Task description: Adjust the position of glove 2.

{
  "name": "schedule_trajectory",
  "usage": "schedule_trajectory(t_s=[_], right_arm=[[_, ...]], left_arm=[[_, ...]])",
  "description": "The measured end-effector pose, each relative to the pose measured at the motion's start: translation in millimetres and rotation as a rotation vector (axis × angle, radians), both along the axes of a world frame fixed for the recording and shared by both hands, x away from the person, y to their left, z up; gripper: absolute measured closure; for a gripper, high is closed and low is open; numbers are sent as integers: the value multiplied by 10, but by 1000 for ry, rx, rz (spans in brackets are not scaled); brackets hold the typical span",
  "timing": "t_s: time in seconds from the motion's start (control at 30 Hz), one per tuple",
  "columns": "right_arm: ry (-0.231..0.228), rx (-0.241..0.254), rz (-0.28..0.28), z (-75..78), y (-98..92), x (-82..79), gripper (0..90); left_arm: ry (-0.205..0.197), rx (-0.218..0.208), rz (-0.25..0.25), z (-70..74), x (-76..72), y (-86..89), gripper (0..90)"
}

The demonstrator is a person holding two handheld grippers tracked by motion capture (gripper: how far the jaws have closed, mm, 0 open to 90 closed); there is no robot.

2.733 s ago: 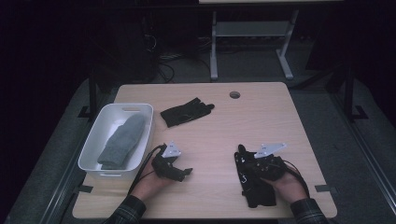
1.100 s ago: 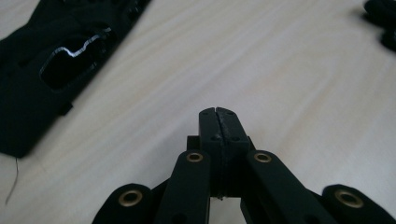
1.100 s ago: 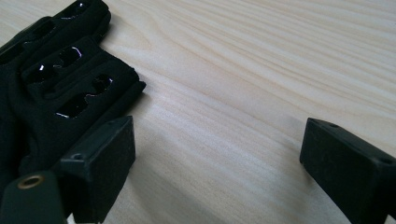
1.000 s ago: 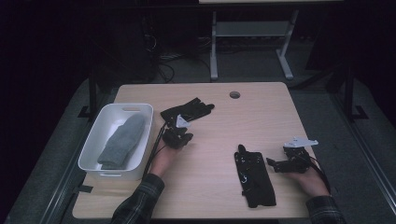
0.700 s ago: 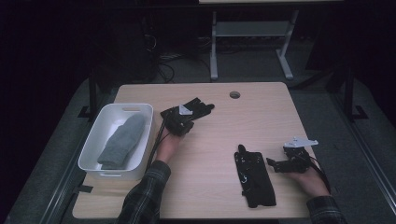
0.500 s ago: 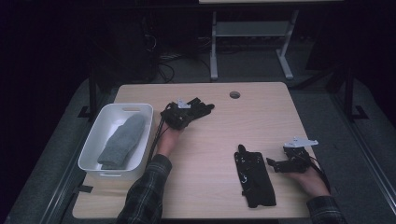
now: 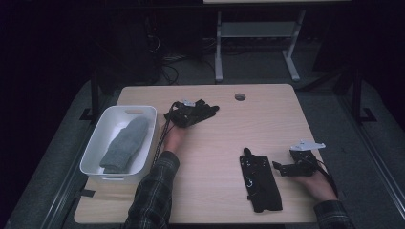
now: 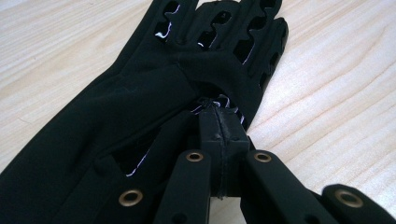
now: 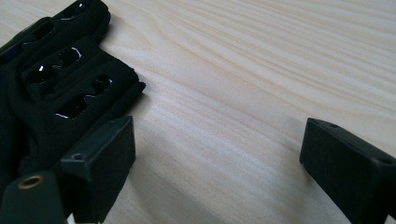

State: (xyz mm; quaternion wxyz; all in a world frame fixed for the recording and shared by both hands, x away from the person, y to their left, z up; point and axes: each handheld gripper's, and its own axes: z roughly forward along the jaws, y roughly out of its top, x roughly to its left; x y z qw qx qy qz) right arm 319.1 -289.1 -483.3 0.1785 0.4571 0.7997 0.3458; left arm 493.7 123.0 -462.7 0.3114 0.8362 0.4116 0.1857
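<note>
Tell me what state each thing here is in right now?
Left tongs: shut, pinching the far glove.
Right tongs: open, nothing between them, beside the near glove.
Far glove: flat on the table.
Near glove: flat, untouched.
Bin: holds a grey sock.

In the high view the left gripper [image 7: 184,114] lies over the far black glove [image 7: 203,112], hiding the glove's left part. In the left gripper view that glove's cuff runs off the left and bottom edges, and whether fabric is pinched between the closed jaws cannot be told. In the right gripper view the near black glove [image 9: 51,88] is cut off at the left edge.
</note>
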Motion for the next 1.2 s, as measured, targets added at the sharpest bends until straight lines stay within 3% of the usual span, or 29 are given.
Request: schedule_trajectory(t_s=[0.1, 0.3, 0.47, 1.2], right_arm=[[-1, -1, -1, 0, 0, 3, 102], [-4, -3, 2, -1, -1, 8, 102], [-2, -3, -1, 0, 1, 8, 102], [-2, -3, -1, 0, 1, 8, 102]], left_arm=[[6, 8, -21, 8, -39, -28, 895], [11, -29, -50, -3, -184, -89, 895], [34, -21, -97, 17, -323, -150, 895], [99, -110, -208, 14, -1119, -433, 895]])
